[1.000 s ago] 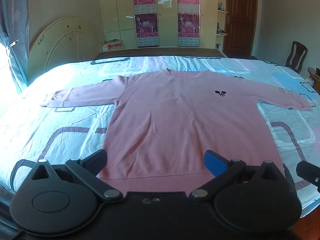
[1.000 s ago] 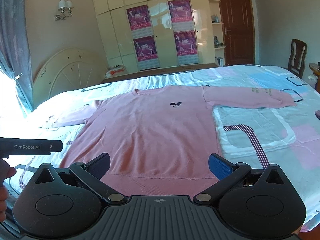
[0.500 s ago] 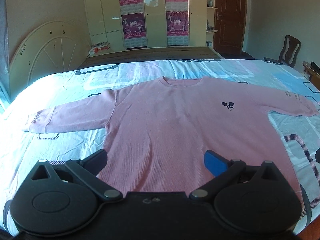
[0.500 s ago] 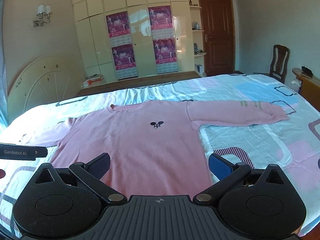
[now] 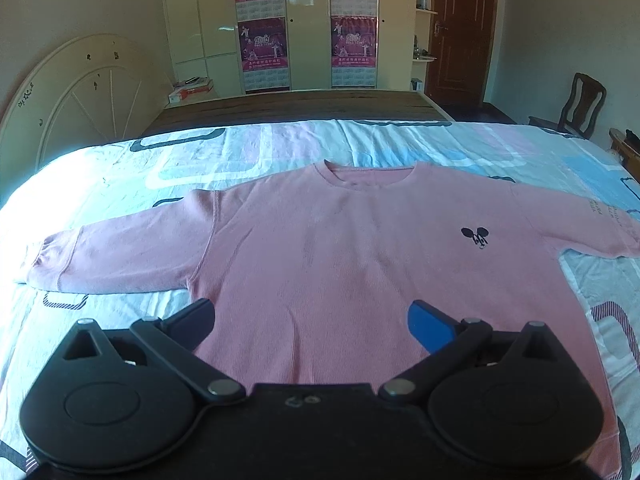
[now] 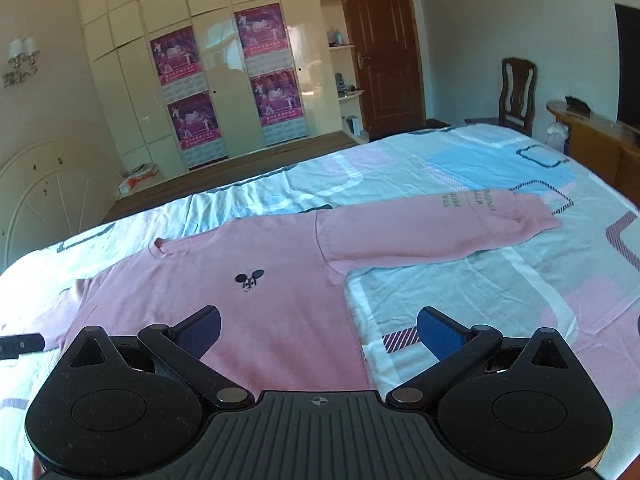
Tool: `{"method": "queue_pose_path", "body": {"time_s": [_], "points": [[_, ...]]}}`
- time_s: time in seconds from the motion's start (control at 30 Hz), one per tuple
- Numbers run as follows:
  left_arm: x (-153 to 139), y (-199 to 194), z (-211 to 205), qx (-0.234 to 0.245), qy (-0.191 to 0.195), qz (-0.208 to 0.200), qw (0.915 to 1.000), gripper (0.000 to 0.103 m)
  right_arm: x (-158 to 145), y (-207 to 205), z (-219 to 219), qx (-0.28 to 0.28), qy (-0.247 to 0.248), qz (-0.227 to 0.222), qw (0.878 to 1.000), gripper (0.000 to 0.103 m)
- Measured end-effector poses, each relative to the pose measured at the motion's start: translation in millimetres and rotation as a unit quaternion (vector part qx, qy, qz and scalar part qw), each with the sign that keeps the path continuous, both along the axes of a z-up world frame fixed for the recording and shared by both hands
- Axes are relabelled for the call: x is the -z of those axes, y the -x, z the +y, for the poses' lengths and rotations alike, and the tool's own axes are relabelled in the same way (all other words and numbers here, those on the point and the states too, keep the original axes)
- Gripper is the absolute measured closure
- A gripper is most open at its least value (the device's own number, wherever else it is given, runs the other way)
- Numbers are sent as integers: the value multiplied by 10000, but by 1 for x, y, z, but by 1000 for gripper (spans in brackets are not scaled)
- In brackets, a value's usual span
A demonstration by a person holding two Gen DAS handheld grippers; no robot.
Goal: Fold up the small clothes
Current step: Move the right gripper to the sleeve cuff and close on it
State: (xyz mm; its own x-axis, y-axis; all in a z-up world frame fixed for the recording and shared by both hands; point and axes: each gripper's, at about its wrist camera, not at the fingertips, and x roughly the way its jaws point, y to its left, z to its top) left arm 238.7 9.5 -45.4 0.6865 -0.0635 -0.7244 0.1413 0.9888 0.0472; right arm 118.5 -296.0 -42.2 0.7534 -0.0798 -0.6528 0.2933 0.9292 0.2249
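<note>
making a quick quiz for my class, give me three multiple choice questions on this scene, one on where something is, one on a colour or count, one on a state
1. Where is the small black logo on the sweater?
A. on the chest
B. on the hem
C. on the collar

2. How many posters hang on the wardrobe doors?
A. two
B. four
C. six

3. How does the left gripper stand?
A. shut on a sleeve
B. shut and empty
C. open, holding nothing

Answers:
1. A: the logo sits on the chest, toward the sleeve with printed lettering.
2. B: four posters show, two pairs, one above the other.
3. C: its jaws stand wide apart above the sweater's body, with no cloth between them.
</note>
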Motion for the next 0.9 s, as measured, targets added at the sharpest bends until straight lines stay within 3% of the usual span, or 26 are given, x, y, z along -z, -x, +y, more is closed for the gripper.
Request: {"method": "queue_pose_path", "body": {"time_s": [0.17,0.37,0.53,0.77,0.8,0.83,0.9], "points": [[11,-24,-25,-175,-84,39,9998,0,10,-28,-36,5,555,79,9984,0],[24,-57,-70,-177,-107,74,9998,0,36,-61,-111,268,-151,195,9993,0],[35,-85,-108,-31,-45,106,9999,1,61,-85,-165,531,263,571,9966,0],[51,-105,-147,137,-145,161,9997,1,98,-104,-234,989,158,860,9912,1],[52,-107,-150,143,-150,186,9996,2,102,-105,-241,1086,126,893,9900,15],[54,-109,-151,145,-157,206,9996,2,106,-107,-250,1167,28,944,9887,36],[58,-112,-153,127,-152,254,9995,3,117,-111,-266,1388,-190,1089,9841,44]]}}
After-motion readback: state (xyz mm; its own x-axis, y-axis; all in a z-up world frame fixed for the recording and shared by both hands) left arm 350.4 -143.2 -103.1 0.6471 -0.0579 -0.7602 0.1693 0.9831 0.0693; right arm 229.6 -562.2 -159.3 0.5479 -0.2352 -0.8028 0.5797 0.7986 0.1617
